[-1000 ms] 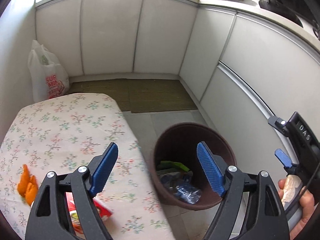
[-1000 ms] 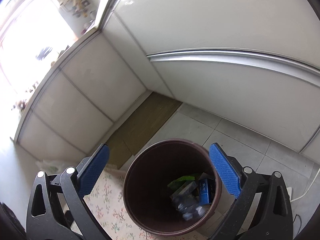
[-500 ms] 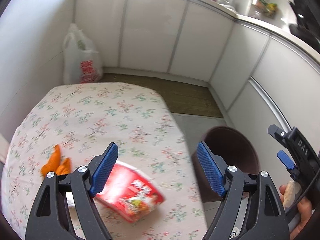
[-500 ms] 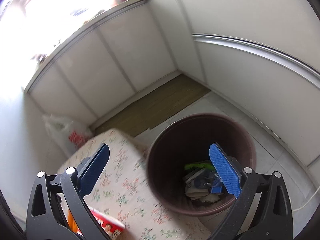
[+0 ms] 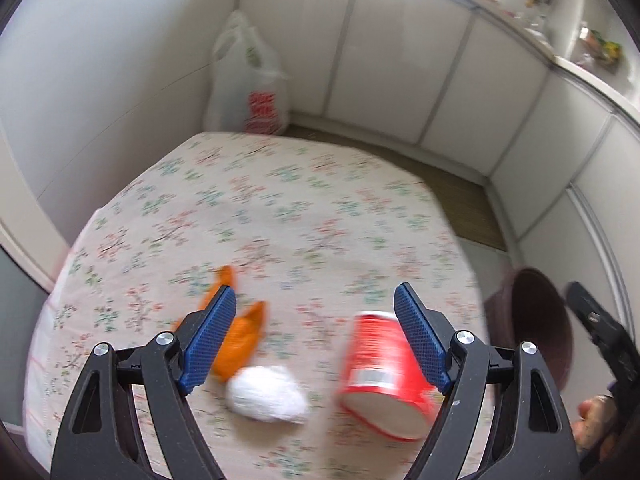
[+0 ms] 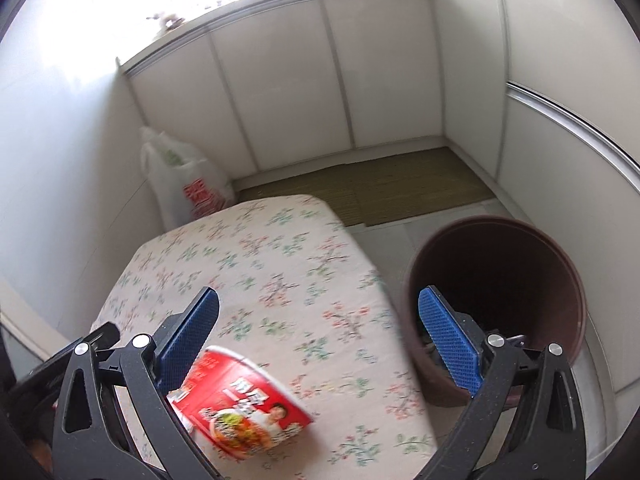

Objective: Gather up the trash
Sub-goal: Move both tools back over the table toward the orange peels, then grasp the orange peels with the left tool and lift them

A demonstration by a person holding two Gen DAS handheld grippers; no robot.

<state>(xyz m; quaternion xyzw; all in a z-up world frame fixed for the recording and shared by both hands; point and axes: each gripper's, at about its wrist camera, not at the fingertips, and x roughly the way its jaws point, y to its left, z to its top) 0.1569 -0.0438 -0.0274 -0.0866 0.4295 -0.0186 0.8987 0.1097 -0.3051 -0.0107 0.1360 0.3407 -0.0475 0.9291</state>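
Left wrist view: the left gripper point(image 5: 314, 340) is hovering over the table with its jaws standing wide apart and nothing clamped between them. Three pieces of trash are lying on the cloth beneath it. A red noodle cup point(image 5: 382, 376) is lying on its side, its open mouth turned toward the camera, just inside the right-hand blue pad point(image 5: 420, 344) as pictured; whether pad and cup are touching cannot be told through the blur. A crumpled white tissue point(image 5: 266, 394) is resting between the two pads, nearer the camera. An orange peel point(image 5: 240, 340) is lying just beside the tissue, partly hidden behind the left-hand pad.

Right wrist view: the right gripper point(image 6: 318, 344) is also standing with its jaws apart and holding nothing. The red noodle cup point(image 6: 240, 404) is lying low in the frame beside its left-hand pad, while its right-hand pad is overlapping the brown bin point(image 6: 496, 300) in the picture.

Surface and room: the table point(image 5: 280, 208) is wearing a pale floral cloth. The brown bin is standing on the tiled floor just off the table's right edge. A white plastic bag point(image 5: 250, 84) with red lettering is leaning in the corner beyond the table's far edge. White cabinet panels point(image 6: 288, 92) are lining the walls, and a woven mat point(image 6: 400, 188) is lying on the floor at their base. A hand point(image 5: 592, 428) is showing at the lower right of the left wrist view.
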